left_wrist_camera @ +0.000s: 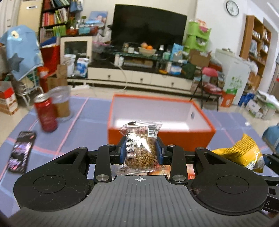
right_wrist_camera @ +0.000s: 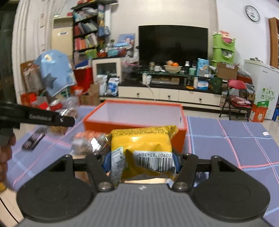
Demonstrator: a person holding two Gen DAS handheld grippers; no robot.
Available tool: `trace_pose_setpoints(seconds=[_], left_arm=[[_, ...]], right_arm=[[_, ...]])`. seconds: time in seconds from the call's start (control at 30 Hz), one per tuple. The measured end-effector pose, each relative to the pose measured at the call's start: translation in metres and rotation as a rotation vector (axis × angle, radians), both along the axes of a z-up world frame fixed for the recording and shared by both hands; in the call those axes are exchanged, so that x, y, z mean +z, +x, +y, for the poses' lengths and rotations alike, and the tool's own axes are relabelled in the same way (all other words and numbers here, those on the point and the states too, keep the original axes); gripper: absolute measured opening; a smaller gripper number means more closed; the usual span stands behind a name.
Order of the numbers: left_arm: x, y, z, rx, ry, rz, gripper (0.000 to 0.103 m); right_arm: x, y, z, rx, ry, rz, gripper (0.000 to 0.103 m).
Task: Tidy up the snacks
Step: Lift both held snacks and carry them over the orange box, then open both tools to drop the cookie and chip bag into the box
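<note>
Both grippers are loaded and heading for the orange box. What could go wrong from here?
1. The left gripper pinches the clear seed packet only at its middle; the slick film may slip out before it is over the orange box.
2. The right gripper holds the yellow bag close beside the left one, so the two could collide at the box.
3. A wide left swing might topple the red can.

Tablecloth (left_wrist_camera: 90, 111): purple-blue with pink grid lines, spread flat.
Television (left_wrist_camera: 148, 24): dark screen, against the far wall.
TV cabinet (left_wrist_camera: 139, 76): cream drawers below a cluttered glass shelf.
Fruit bowl (left_wrist_camera: 147, 49): on that shelf, oranges inside.
Wall clock (left_wrist_camera: 232, 7): round, high on the right.
Bookshelf (left_wrist_camera: 54, 15): left of the screen, packed.
Folding chair (right_wrist_camera: 237, 99): red, by the white appliance (right_wrist_camera: 263, 87).
</note>
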State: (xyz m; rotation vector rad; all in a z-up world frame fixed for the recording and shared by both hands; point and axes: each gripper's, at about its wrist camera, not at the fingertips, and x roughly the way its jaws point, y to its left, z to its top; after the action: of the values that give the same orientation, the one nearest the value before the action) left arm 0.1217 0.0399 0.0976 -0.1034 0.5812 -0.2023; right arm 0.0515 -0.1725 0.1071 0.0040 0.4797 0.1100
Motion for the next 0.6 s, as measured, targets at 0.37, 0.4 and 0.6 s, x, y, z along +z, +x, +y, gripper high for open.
trace_pose_setpoints(seconds=[0.37, 0.4, 0.6], left_arm=[[0.003, 0.123, -0.005, 0.045, -0.062, -0.030, 0.000], [0.002, 0.130, -0.007, 0.039, -0.066, -0.030, 0.000], [-0.036, 0.162, -0.033, 0.017, -0.008, 0.043, 0.000]], right_arm=[[-0.004, 0.145, -0.017, -0.080, 0.120, 0.017, 0.062], [-0.010, 0.155, -0.016, -0.080, 0.123, 0.025, 0.062], [-0.037, 0.190, -0.003, -0.069, 0.074, 0.108, 0.062]])
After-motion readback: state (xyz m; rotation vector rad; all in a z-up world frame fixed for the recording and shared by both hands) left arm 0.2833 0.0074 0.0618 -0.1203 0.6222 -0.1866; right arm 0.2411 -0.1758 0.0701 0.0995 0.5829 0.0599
